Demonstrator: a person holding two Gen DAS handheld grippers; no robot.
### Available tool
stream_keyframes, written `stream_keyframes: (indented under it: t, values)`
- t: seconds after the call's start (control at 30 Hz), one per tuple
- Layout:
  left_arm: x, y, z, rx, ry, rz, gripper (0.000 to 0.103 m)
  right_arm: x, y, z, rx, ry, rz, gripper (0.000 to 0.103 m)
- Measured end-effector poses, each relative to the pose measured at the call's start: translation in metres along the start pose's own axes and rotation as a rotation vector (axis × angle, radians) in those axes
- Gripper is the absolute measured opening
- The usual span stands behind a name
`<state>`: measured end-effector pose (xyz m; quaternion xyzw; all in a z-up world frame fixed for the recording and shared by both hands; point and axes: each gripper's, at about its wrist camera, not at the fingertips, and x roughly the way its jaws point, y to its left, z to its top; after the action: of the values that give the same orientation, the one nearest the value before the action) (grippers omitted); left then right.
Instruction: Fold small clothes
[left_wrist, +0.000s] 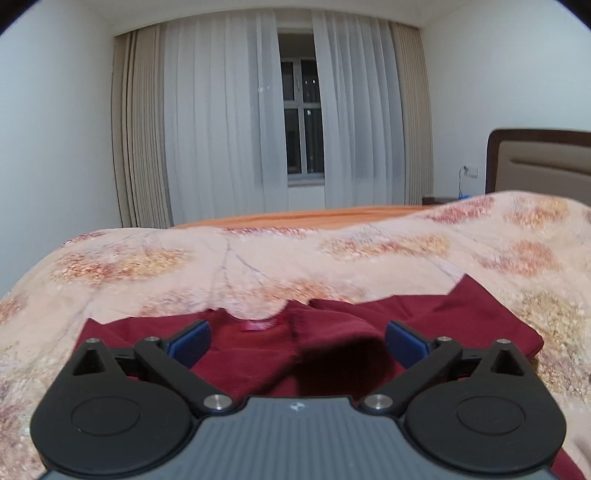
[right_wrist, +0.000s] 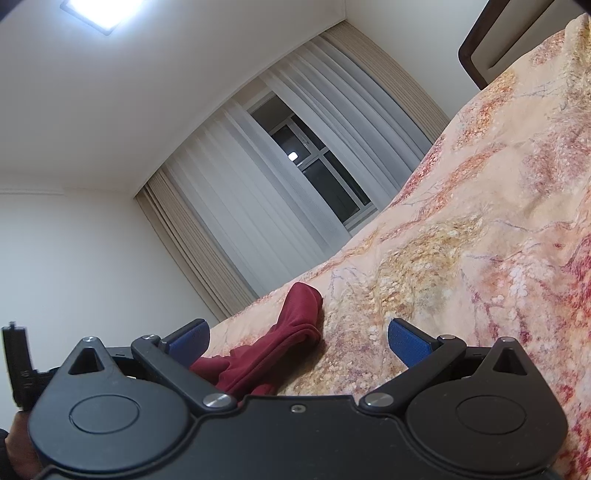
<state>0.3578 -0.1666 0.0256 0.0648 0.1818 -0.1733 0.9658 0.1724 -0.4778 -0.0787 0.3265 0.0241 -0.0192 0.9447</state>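
Sweater (left_wrist: 332, 354) maroon, rumpled on bedspread (left_wrist: 258, 258), folding barely begun; left tongs (left_wrist: 297, 341) wide open above sweater, empty; right tongs (right_wrist: 299, 341) wide open beside sweater, empty.

Both grippers, left (left_wrist: 297, 341) and right (right_wrist: 298, 341), look identical: black linkage arms, silver pivot screws, blue pads (right_wrist: 406, 341), ribbed grey body.
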Motion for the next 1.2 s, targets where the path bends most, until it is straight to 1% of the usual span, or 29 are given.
stream_keyframes:
  t: [0.07,0.13,0.23,0.37,0.43,0.53,0.6,0.67,0.7,0.73,0.77,0.8,0.83,0.87,0.9,0.93,1.0,1.1,1.2]
  values:
    - [-0.001,0.015,0.001,-0.033,0.008,0.008,0.103,0.001,0.001,0.0,-0.006,0.005,-0.003,0.103]
    - [-0.004,0.03,0.002,-0.087,0.007,0.034,0.103,0.002,0.001,0.0,-0.008,0.007,-0.005,0.103]
    - [-0.01,0.054,0.0,-0.137,0.001,0.123,0.103,0.002,0.001,0.0,-0.008,0.008,-0.005,0.103]
    - [-0.011,0.088,-0.007,-0.137,0.015,0.255,0.103,0.002,0.001,0.0,-0.008,0.008,-0.005,0.103]
    - [-0.011,0.107,-0.014,-0.149,0.031,0.289,0.103,0.002,0.001,0.0,-0.008,0.009,-0.005,0.103]
    - [-0.013,0.134,-0.027,-0.228,0.057,0.308,0.103,0.002,0.001,0.0,-0.008,0.008,-0.005,0.103]
    - [-0.016,0.148,-0.037,-0.287,0.053,0.295,0.102,0.003,0.001,0.0,-0.009,0.01,-0.006,0.103]
    - [-0.016,0.159,-0.044,-0.321,0.051,0.276,0.098,0.003,0.001,0.0,-0.01,0.012,-0.006,0.103]
    - [-0.016,0.162,-0.047,-0.333,0.053,0.268,0.093,0.003,0.001,-0.001,-0.01,0.012,-0.007,0.103]
    - [-0.015,0.166,-0.049,-0.344,0.056,0.257,0.085,0.003,0.001,-0.001,-0.011,0.014,-0.008,0.103]
    - [-0.014,0.168,-0.052,-0.355,0.059,0.239,0.08,0.004,0.001,-0.001,-0.012,0.016,-0.009,0.103]
    - [-0.014,0.171,-0.054,-0.368,0.063,0.219,0.069,0.004,0.001,-0.001,-0.014,0.017,-0.01,0.103]
    - [-0.013,0.173,-0.057,-0.38,0.068,0.202,0.055,0.004,0.001,-0.001,-0.016,0.019,-0.011,0.103]
    - [-0.012,0.174,-0.06,-0.391,0.073,0.189,0.046,0.004,0.001,-0.001,-0.017,0.021,-0.012,0.103]
    - [-0.011,0.175,-0.063,-0.401,0.082,0.177,0.032,0.005,0.002,-0.001,-0.019,0.023,-0.014,0.103]
    - [-0.011,0.176,-0.067,-0.409,0.086,0.17,0.024,0.005,0.002,-0.001,-0.021,0.025,-0.015,0.103]
    - [-0.013,0.177,-0.072,-0.415,0.067,0.183,0.014,0.006,0.002,-0.002,-0.025,0.03,-0.018,0.103]
    - [-0.016,0.177,-0.078,-0.428,0.034,0.196,0.012,0.007,0.003,-0.002,-0.03,0.039,-0.023,0.103]
    - [-0.015,0.183,-0.089,-0.475,0.029,0.172,0.011,0.009,0.004,-0.002,-0.036,0.05,-0.03,0.103]
